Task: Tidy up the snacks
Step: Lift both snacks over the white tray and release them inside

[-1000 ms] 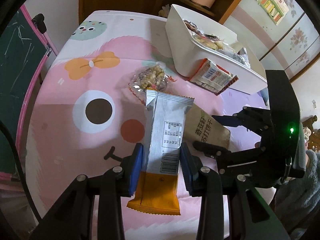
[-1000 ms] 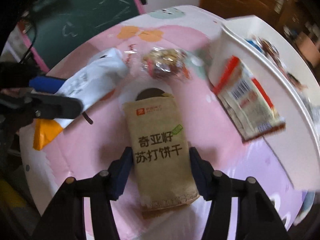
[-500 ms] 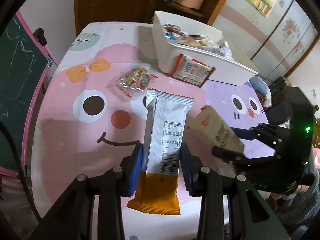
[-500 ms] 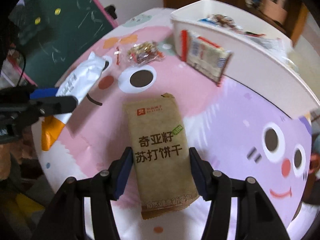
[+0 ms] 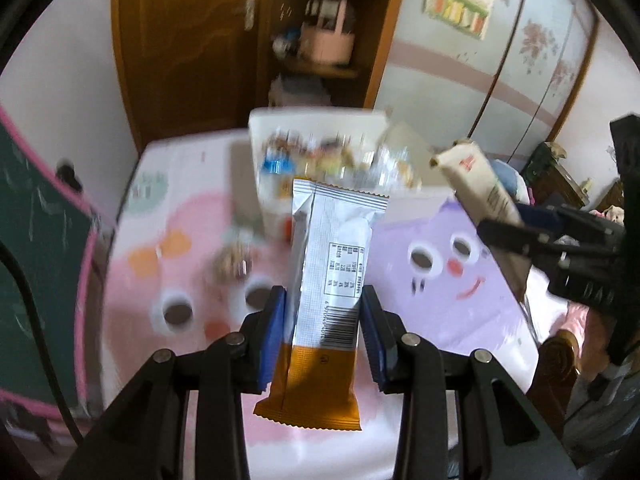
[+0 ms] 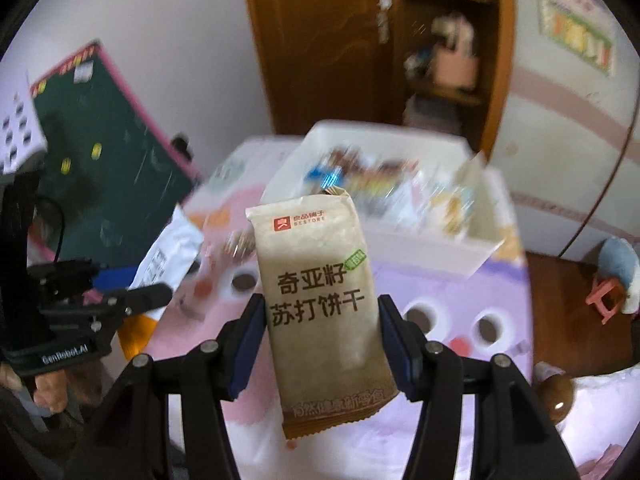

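Observation:
My left gripper (image 5: 323,312) is shut on a silver and orange snack packet (image 5: 328,280) and holds it in the air above the table. My right gripper (image 6: 320,320) is shut on a brown cracker packet (image 6: 320,300) with Chinese print, also lifted. The right gripper and its brown packet (image 5: 480,196) show at the right of the left wrist view. The left gripper and its silver packet (image 6: 168,252) show at the left of the right wrist view. A white bin (image 5: 316,124) with several snacks stands at the far side of the table; it also shows in the right wrist view (image 6: 424,248).
The table has a pink and purple cartoon cloth (image 5: 460,320). A clear bag of snacks (image 5: 234,260) lies on it near the bin. A green chalkboard (image 6: 108,184) stands at the left. A wooden cabinet (image 5: 192,40) is behind the table.
Both grippers have risen and tilted up with their packets. The table and bin now sit lower and farther off, and more of the room shows. The views are motion-blurred.

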Demonstrator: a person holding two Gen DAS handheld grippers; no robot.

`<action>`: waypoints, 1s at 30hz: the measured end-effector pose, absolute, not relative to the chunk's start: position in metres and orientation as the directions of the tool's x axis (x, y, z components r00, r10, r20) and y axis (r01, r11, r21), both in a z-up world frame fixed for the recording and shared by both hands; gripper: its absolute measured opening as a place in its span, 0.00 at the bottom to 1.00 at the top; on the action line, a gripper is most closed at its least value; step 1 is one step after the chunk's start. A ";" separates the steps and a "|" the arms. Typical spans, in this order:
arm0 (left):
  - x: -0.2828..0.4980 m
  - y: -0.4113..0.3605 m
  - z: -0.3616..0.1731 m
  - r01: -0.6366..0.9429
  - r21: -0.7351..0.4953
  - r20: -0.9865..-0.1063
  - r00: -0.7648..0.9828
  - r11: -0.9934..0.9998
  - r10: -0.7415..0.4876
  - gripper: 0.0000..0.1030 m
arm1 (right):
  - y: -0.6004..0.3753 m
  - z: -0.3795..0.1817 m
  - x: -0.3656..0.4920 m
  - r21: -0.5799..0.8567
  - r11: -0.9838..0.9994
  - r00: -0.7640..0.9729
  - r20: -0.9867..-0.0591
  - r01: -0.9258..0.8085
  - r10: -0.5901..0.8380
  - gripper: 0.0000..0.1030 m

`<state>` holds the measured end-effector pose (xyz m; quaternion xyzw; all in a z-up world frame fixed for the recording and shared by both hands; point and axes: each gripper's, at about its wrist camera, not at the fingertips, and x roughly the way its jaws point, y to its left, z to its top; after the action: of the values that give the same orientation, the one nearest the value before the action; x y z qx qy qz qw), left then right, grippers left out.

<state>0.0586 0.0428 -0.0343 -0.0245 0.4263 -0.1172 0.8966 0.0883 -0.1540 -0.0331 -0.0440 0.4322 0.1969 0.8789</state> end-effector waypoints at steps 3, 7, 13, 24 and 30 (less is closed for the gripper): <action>0.075 0.031 0.004 0.210 -0.108 -0.723 0.654 0.972 -0.221 0.35 | -0.172 0.006 0.108 0.080 0.940 0.619 -0.734 -0.332 0.281 0.54; 0.102 0.017 0.056 0.221 -0.067 -0.664 0.718 0.973 -0.209 0.35 | -0.196 0.057 0.141 0.070 0.964 0.695 -0.680 -0.257 0.235 0.54; 0.155 0.000 0.119 0.196 -0.018 -0.583 0.795 0.980 -0.170 0.35 | -0.219 0.116 0.188 0.084 0.982 0.767 -0.614 -0.170 0.185 0.54; 0.286 -0.015 0.072 0.131 -0.023 -0.686 0.719 0.991 -0.111 0.35 | -0.204 0.073 0.298 0.099 0.990 0.703 -0.696 -0.105 0.144 0.54; 0.335 -0.015 0.009 0.115 -0.027 -0.770 0.631 0.993 -0.094 0.35 | -0.190 0.008 0.342 0.143 0.986 0.599 -0.784 -0.086 0.166 0.54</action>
<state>0.3346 -0.0148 0.0088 0.0123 0.4255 -0.0580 0.9030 0.3422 -0.1904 0.0085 0.0454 0.4424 0.0705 0.8929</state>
